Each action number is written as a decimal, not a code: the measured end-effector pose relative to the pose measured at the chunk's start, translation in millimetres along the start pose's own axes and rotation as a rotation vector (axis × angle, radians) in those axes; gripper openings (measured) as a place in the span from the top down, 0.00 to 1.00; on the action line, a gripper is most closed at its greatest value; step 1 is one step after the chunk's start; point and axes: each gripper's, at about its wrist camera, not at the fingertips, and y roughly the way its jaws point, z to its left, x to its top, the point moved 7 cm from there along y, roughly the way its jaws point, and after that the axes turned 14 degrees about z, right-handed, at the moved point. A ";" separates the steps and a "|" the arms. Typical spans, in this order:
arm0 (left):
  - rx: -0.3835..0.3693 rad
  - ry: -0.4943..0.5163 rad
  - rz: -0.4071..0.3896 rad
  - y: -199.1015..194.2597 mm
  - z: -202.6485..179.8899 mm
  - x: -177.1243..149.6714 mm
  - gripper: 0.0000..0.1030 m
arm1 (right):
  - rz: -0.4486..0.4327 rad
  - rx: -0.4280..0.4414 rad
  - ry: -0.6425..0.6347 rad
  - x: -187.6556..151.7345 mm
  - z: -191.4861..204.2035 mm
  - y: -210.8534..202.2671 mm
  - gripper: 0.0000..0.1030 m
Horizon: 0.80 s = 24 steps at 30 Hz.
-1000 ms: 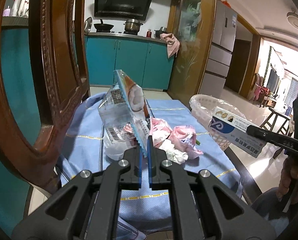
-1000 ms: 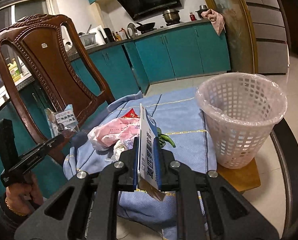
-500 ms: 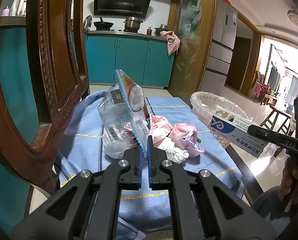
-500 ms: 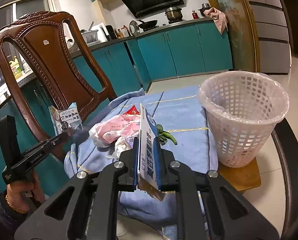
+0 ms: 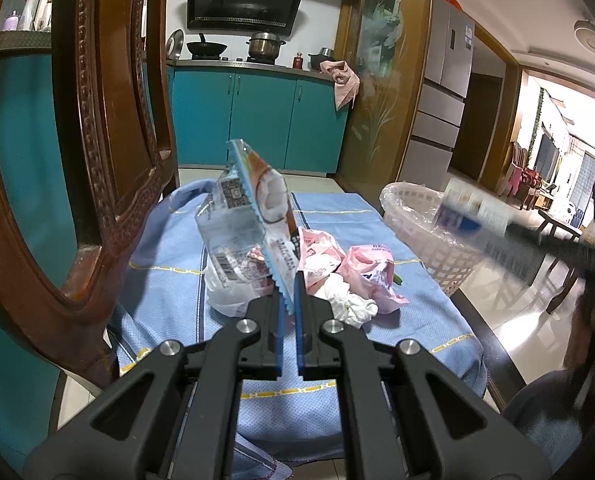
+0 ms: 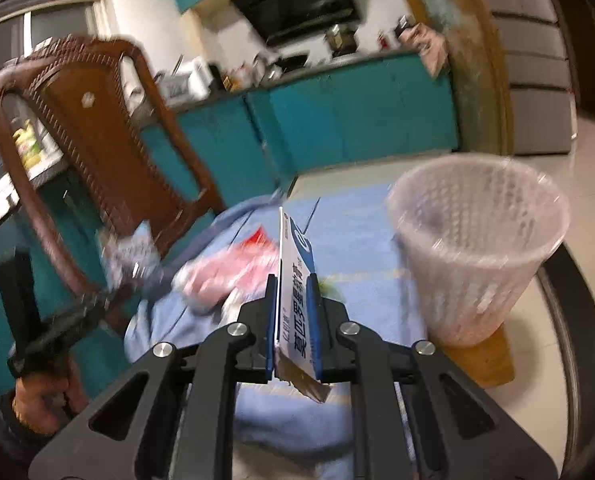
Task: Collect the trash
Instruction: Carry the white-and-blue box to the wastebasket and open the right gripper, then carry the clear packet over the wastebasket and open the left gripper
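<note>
Change: Motion blur smears the right wrist view, sharp half a second ago, as the right gripper (image 6: pixel 294 312) swings its flat white-and-blue cardboard carton (image 6: pixel 293 280) toward the white lattice plastic wastebasket (image 6: pixel 477 256); seen from the left wrist, the carton (image 5: pixel 471 210) now hangs at the basket's rim (image 5: pixel 409 196) instead of short of it.
Meaning: A drop into the basket looks close; the carton is not yet released.
Left side: The carved dark-wood chair back (image 5: pixel 109 128) fills the frame edge, unmoved.
Left gripper: The left gripper (image 5: pixel 288 300) holds level, fingers pinched shut on the bottom edge of a clear-and-blue crinkled plastic snack wrapper (image 5: pixel 253 220), lifted above the table.
Centre: On the blue woven tablecloth (image 5: pixel 169 300) lie two crumpled pink plastic bags (image 5: pixel 361 276), one wad of white tissue (image 5: pixel 349 304) and one clear bag (image 5: pixel 229 296) behind the wrapper.
Right gripper: Fingers clamp the carton flat between them, upright on its edge.
Count: Two grippers, two held pieces of trash, one wastebasket, one chair; roughly four loose items remain on the cloth, though the pile overlaps and a sliver of green shows beside it.
</note>
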 end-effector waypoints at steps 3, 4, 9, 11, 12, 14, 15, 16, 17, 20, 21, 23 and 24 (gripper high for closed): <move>-0.006 0.006 -0.003 -1.1 -1.6 0.1 0.95 | -0.087 -0.063 0.051 45.1 -34.7 -12.4 0.86; -0.004 0.007 -0.002 -0.4 -1.7 0.0 0.95 | -0.109 -0.092 0.062 59.4 -47.1 -13.3 0.85; 0.002 0.009 0.007 0.9 -0.7 -1.5 0.95 | -0.086 -0.170 0.137 96.2 -111.4 20.4 0.41; 0.003 0.009 0.007 -0.1 -0.2 -1.5 0.95 | -0.083 -0.148 0.190 87.7 -117.8 17.5 0.40; 0.002 0.010 0.007 -0.6 -0.2 -1.6 0.95 | -0.101 -0.124 0.193 78.9 -111.9 9.3 0.38; 0.000 0.012 0.008 -0.3 -0.9 -1.6 0.95 | -0.130 -0.131 0.202 56.6 -96.5 -10.1 0.35; -0.002 0.013 0.011 0.4 -1.7 -1.7 0.95 | -0.154 -0.117 0.220 38.9 -85.0 -24.2 0.32; -0.005 0.015 0.014 1.0 -2.8 -1.7 0.95 | -0.172 -0.105 0.235 24.4 -75.7 -34.1 0.26; -0.010 0.022 0.017 1.4 -5.8 -1.9 0.95 | -0.199 -0.101 0.249 2.3 -62.7 -46.2 0.23; -0.033 0.052 0.030 3.6 -17.0 -1.6 0.95 | -0.255 -0.126 0.233 -39.5 -40.3 -65.5 0.15; -0.048 0.054 0.038 4.4 -20.6 -0.7 0.95 | -0.254 -0.125 0.235 -42.9 -36.4 -68.7 0.15; -0.117 0.054 0.054 6.5 -37.1 7.7 0.95 | -0.295 -0.106 0.239 -43.6 -35.9 -77.4 0.15; -0.129 0.071 0.054 7.8 -46.7 12.6 0.95 | -0.306 -0.120 0.238 -43.6 -38.5 -79.6 0.15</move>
